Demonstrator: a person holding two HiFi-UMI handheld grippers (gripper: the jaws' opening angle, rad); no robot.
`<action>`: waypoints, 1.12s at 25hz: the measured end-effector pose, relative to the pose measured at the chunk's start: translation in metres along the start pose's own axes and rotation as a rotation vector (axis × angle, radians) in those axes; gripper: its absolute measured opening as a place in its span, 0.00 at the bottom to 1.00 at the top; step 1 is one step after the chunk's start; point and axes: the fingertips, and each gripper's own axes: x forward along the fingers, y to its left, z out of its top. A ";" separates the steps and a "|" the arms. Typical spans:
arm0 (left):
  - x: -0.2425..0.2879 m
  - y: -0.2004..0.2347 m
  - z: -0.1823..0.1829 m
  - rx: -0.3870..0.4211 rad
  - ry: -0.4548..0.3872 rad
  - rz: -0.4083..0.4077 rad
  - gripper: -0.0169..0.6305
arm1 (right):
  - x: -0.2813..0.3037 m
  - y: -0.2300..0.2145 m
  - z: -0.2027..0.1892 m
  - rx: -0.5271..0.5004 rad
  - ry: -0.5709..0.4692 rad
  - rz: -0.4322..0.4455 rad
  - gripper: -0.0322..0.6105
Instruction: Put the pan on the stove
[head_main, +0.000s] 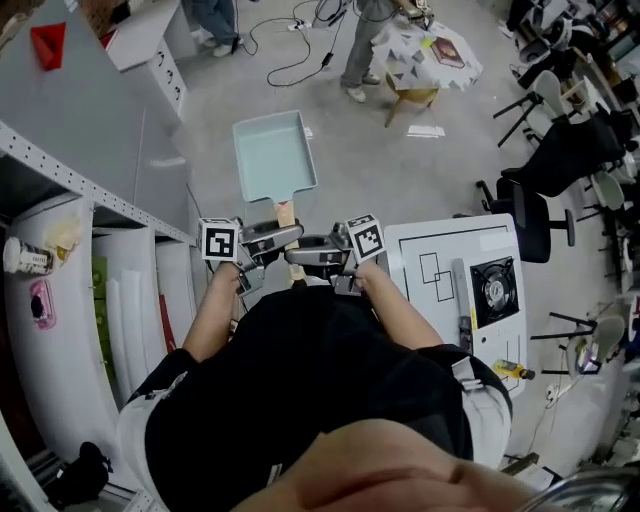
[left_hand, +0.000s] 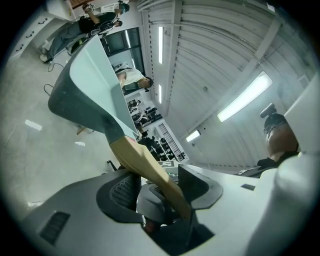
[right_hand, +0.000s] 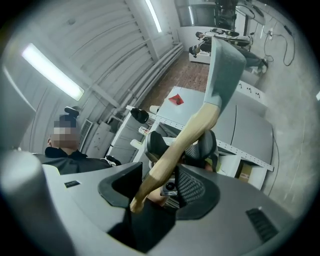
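Observation:
A pale teal rectangular pan (head_main: 273, 153) with a wooden handle (head_main: 286, 214) hangs in the air over the grey floor, in front of the person. Both grippers hold that handle from opposite sides: my left gripper (head_main: 272, 240) and my right gripper (head_main: 312, 251) meet at its near end. In the left gripper view the pan (left_hand: 89, 87) rises up-left and the handle (left_hand: 150, 170) runs down between the shut jaws of the left gripper (left_hand: 159, 192). In the right gripper view the pan (right_hand: 226, 62) stands edge-on and the handle (right_hand: 182, 145) passes through the right gripper (right_hand: 150, 192). A black stove (head_main: 494, 290) sits on a white table (head_main: 430, 250) to the right.
A grey shelf unit (head_main: 90, 140) with a red object (head_main: 47, 45) stands at the left. Black office chairs (head_main: 565, 160) crowd the right. A small cloth-covered table (head_main: 425, 50), standing people (head_main: 362, 40) and floor cables (head_main: 290, 60) are farther off.

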 end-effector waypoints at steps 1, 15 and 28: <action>0.003 0.005 0.005 0.001 0.015 -0.007 0.39 | -0.002 -0.004 0.007 -0.004 -0.016 -0.009 0.38; 0.134 0.041 0.027 -0.011 0.319 -0.180 0.39 | -0.117 -0.020 0.071 -0.115 -0.369 -0.134 0.39; 0.321 0.017 -0.045 0.019 0.760 -0.416 0.39 | -0.297 0.026 0.063 -0.297 -0.796 -0.299 0.39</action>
